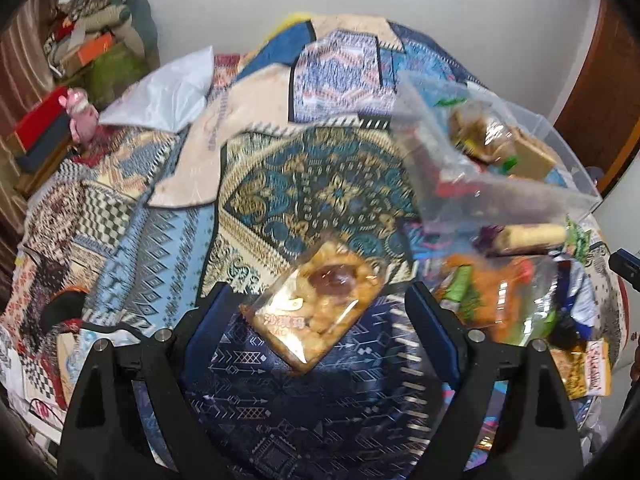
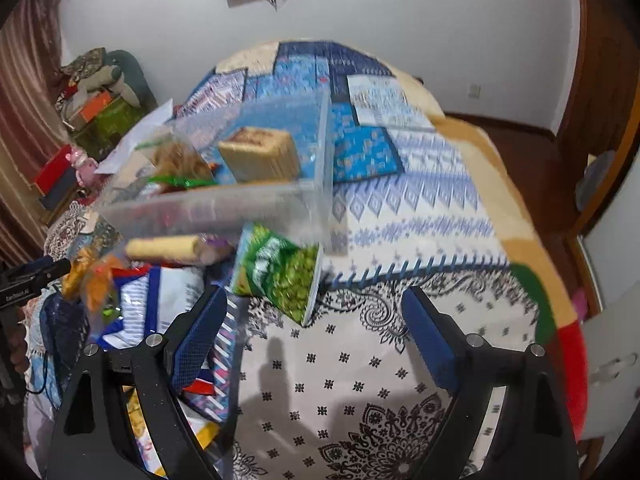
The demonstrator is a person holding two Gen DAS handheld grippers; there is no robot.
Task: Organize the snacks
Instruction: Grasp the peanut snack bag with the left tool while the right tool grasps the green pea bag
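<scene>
In the left wrist view my left gripper (image 1: 320, 292) is open, and a clear-wrapped caramel snack bar (image 1: 316, 304) lies on the quilt between its fingers, untouched. A clear plastic bin (image 1: 500, 176) holding several snacks stands to the right. A pile of loose snack packs (image 1: 504, 296) lies in front of it. In the right wrist view my right gripper (image 2: 316, 296) is open and empty. A green pea packet (image 2: 280, 272) lies just ahead of it, at the corner of the clear bin (image 2: 260, 200), which holds a tan wafer block (image 2: 260, 154).
A patchwork quilt (image 1: 160, 220) covers the bed. A white plastic bag (image 1: 168, 92) lies at the back left. Boxes and a pink toy (image 1: 82, 114) crowd the left side. A long cream roll (image 2: 164, 248) and blue-white packs (image 2: 160, 300) lie left of the right gripper.
</scene>
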